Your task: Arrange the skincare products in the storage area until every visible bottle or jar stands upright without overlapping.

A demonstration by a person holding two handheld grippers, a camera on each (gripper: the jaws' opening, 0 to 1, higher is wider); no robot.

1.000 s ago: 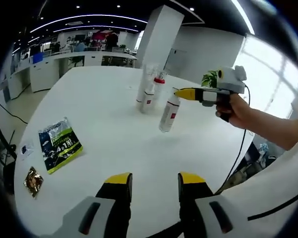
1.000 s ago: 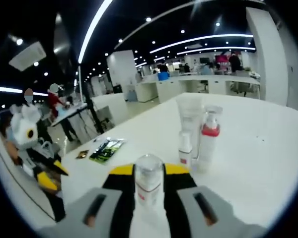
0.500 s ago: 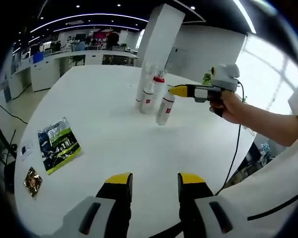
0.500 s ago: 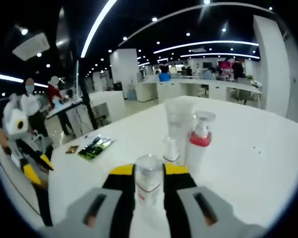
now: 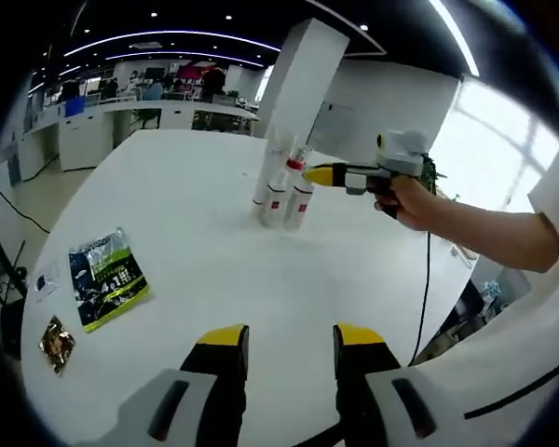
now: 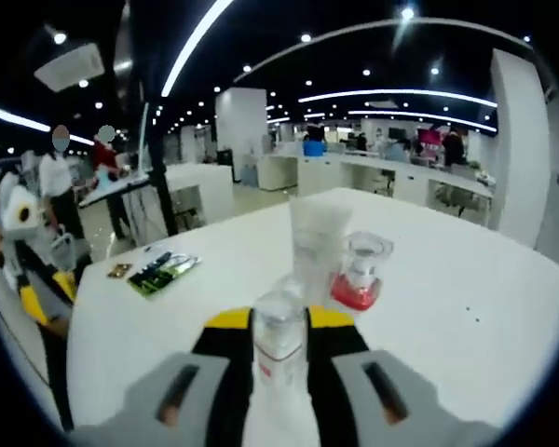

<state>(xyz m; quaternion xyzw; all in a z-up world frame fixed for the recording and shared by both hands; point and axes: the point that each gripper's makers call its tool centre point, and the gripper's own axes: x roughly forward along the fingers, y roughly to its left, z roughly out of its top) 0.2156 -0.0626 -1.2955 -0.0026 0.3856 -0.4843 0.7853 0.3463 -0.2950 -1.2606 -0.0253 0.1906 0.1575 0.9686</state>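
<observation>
So the right gripper (image 6: pixel 279 321) carried its clamped clear bottle (image 6: pixel 279 346) right up beside the bottle group (image 5: pixel 278 182) mid-table, nearly placed, left gripper (image 5: pixel 289 337) idle, jaws open.

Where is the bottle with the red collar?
In the right gripper view the bottle with the red collar stands on the white table, just beyond the right gripper, beside a tall clear tube.

The bench (image 5: pixel 214 242) is wide open in front. Far off, bottles (image 5: pixel 281 191) stand close together with the right gripper (image 5: pixel 307 174) beside them. Two packets (image 5: pixel 102 277) lie at the left edge.
</observation>
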